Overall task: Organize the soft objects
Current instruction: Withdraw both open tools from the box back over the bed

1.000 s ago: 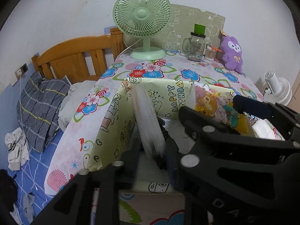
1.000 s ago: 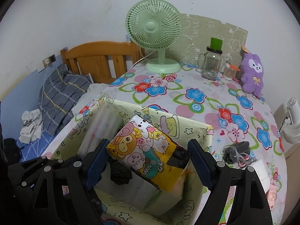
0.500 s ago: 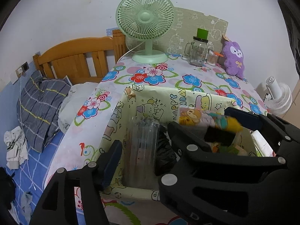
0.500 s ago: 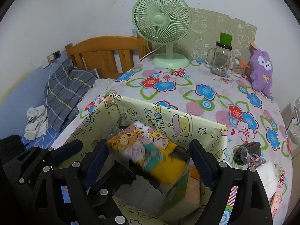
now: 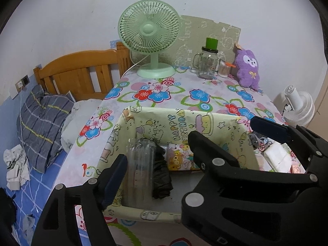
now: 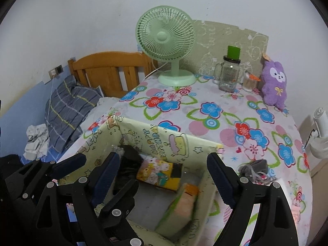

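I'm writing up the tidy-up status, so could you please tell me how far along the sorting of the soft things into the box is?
Done: the yellow cartoon pack, a clear plastic roll and a black bundle lie inside the box. In hand: nothing; the left gripper, jaws just opened, and the right gripper stand open over it. Left: the grey bundle and white pack beside the box, possibly the purple plush.

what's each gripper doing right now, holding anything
Left gripper: jaws have just been opening, nothing held.
Right gripper: open, empty, above the box.
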`<state>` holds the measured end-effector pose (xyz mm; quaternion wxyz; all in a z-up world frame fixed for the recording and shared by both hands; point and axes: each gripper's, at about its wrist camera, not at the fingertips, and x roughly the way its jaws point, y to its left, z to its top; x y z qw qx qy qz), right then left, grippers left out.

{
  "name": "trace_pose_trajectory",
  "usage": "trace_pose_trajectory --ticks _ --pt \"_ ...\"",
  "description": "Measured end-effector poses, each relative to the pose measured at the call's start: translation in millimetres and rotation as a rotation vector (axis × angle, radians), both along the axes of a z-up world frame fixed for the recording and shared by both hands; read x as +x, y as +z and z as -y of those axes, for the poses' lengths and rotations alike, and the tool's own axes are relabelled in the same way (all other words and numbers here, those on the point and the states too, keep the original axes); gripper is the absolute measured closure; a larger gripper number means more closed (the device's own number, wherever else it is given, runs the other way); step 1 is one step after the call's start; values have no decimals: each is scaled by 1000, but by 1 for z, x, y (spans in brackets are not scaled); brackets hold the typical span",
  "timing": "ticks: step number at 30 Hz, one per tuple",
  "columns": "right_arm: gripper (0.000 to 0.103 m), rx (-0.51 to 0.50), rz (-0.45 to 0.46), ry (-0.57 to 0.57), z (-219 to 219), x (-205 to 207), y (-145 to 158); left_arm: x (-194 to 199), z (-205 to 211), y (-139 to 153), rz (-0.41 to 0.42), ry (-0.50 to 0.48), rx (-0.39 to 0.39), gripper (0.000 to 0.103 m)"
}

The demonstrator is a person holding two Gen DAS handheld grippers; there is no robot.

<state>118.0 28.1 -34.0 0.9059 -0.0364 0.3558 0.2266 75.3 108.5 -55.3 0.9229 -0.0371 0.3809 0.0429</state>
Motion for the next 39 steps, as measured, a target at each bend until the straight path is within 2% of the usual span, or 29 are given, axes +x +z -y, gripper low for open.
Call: trace_pose_trajectory --ticks 36,39 --pt "14 56 136 -181 118 -46 50 -27 100 52 150 -144 42 4" --pt "10 55 144 -199 127 -48 52 -30 108 54 156 -163 44 3"
